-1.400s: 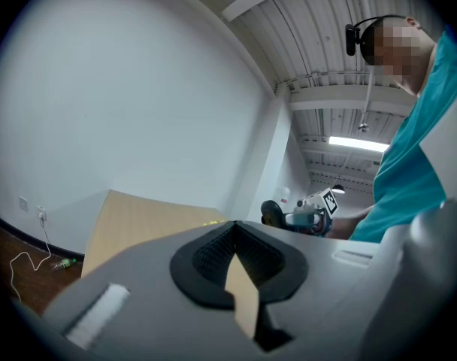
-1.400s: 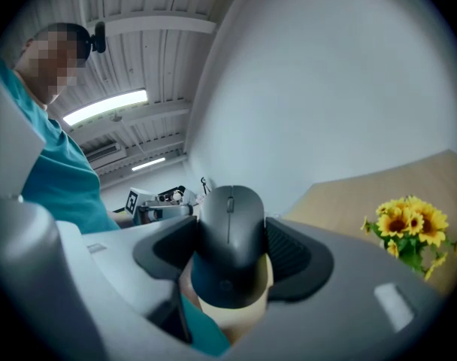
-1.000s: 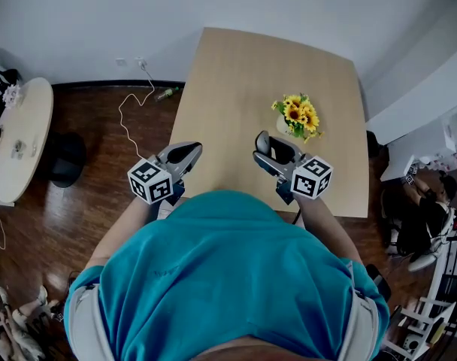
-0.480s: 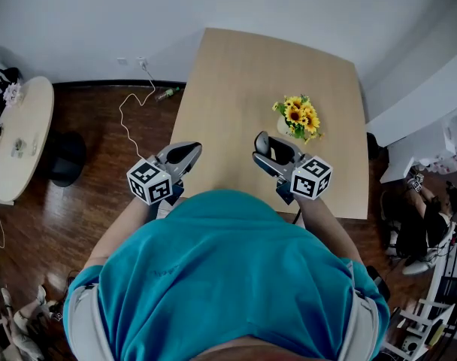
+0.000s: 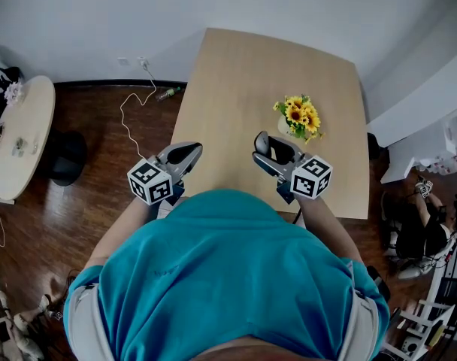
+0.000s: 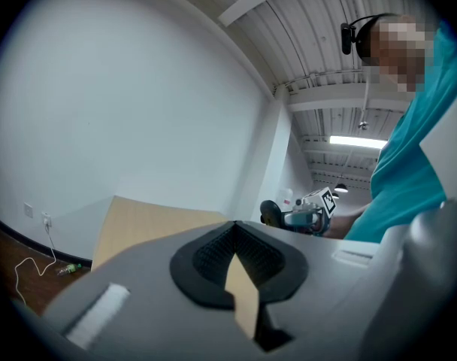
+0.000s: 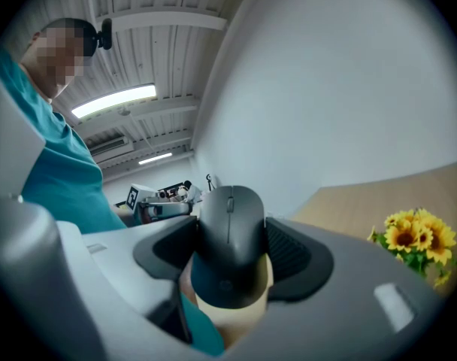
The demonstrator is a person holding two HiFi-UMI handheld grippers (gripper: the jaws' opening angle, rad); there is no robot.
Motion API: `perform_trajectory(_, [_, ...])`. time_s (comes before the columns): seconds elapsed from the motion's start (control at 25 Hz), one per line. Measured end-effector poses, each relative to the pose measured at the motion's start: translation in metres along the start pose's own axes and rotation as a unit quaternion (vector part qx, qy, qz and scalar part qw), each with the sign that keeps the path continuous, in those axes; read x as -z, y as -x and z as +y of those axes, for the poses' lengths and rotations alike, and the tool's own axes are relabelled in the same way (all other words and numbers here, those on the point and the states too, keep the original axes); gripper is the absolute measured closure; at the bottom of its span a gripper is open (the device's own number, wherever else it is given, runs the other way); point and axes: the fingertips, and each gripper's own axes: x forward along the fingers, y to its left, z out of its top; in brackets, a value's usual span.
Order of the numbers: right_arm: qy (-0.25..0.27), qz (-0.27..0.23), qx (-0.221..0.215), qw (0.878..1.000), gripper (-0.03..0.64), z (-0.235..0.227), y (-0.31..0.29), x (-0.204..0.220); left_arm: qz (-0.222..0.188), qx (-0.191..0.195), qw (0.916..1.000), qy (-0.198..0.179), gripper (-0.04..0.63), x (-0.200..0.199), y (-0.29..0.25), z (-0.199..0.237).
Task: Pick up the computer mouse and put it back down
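On your far left a round side table stands on the dark wood floor. A white cable lies on the floor near the wall.

Next comes your left gripper, by the near left corner of the long wooden table. Its jaws are pressed together at the tips, and nothing is between them. Its cube shows black and white squares, not words.

Faint print on your blue shirt is too dim to read.

Your right gripper hangs over the near part of the table. Its jaws squeeze the two sides of the dark computer mouse. The mouse's long side runs the same way the gripper points, away from you and toward the far end of the table. The end with the scroll wheel is in front and the rounded back end is closest to your hand. The mouse's top faces up. A small mark near its back end is too dim to read. The right cube also shows only black and white squares.

Just past the mouse, a little to the right, a small bunch of sunflowers stands on the table.
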Motion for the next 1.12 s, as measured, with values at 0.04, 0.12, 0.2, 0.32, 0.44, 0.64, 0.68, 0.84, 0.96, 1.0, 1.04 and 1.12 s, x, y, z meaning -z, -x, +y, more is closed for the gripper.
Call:
perform_trajectory(0.04, [-0.001, 0.001, 0.0, 1.0, 0.33, 0.0, 0.0, 0.001, 0.001, 0.0, 1.0, 0.0, 0.591, 0.001, 0.0, 0.0])
perform_trajectory(0.12, [-0.001, 0.004, 0.001, 1.0, 0.33, -0.001, -0.001, 0.002, 0.001, -0.001, 1.0, 0.001, 0.591, 0.002, 0.001, -0.001])
perform_trajectory(0.2, [0.002, 0.012, 0.003, 1.0, 0.33, -0.002, -0.002, 0.004, 0.0, -0.001, 1.0, 0.002, 0.591, 0.003, 0.003, -0.003])
perform_trajectory(0.32, [0.01, 0.033, 0.007, 0.999, 0.33, -0.007, -0.008, 0.009, -0.003, -0.005, 1.0, 0.004, 0.592, 0.005, 0.008, -0.005])
perform_trajectory(0.44, [0.015, 0.058, 0.013, 0.998, 0.33, -0.018, -0.022, 0.014, -0.006, -0.011, 0.9999, 0.011, 0.591, 0.008, 0.014, -0.003])
perform_trajectory(0.64, [0.028, 0.11, 0.014, 0.993, 0.33, -0.034, -0.058, 0.032, -0.007, -0.029, 0.9993, 0.022, 0.591, 0.019, 0.034, 0.002])
perform_trajectory(0.68, [0.031, 0.123, 0.013, 0.992, 0.33, -0.037, -0.065, 0.038, -0.007, -0.034, 0.9991, 0.024, 0.591, 0.022, 0.039, 0.002])
perform_trajectory(0.84, [0.037, 0.172, 0.013, 0.984, 0.33, -0.054, -0.095, 0.064, -0.012, -0.053, 0.9979, 0.034, 0.591, 0.029, 0.059, 0.006])
perform_trajectory(0.96, [0.04, 0.21, 0.016, 0.977, 0.33, -0.066, -0.116, 0.088, -0.014, -0.068, 0.9968, 0.039, 0.591, 0.035, 0.076, 0.01])
perform_trajectory(1.0, [0.038, 0.22, 0.017, 0.975, 0.33, -0.07, -0.122, 0.095, -0.014, -0.074, 0.9963, 0.041, 0.591, 0.037, 0.082, 0.011])
perform_trajectory(1.04, [0.034, 0.229, 0.018, 0.973, 0.33, -0.073, -0.128, 0.102, -0.016, -0.081, 0.9956, 0.044, 0.591, 0.038, 0.088, 0.013])
perform_trajectory(1.12, [0.022, 0.244, 0.022, 0.969, 0.33, -0.08, -0.14, 0.115, -0.017, -0.093, 0.9942, 0.051, 0.591, 0.041, 0.1, 0.017])
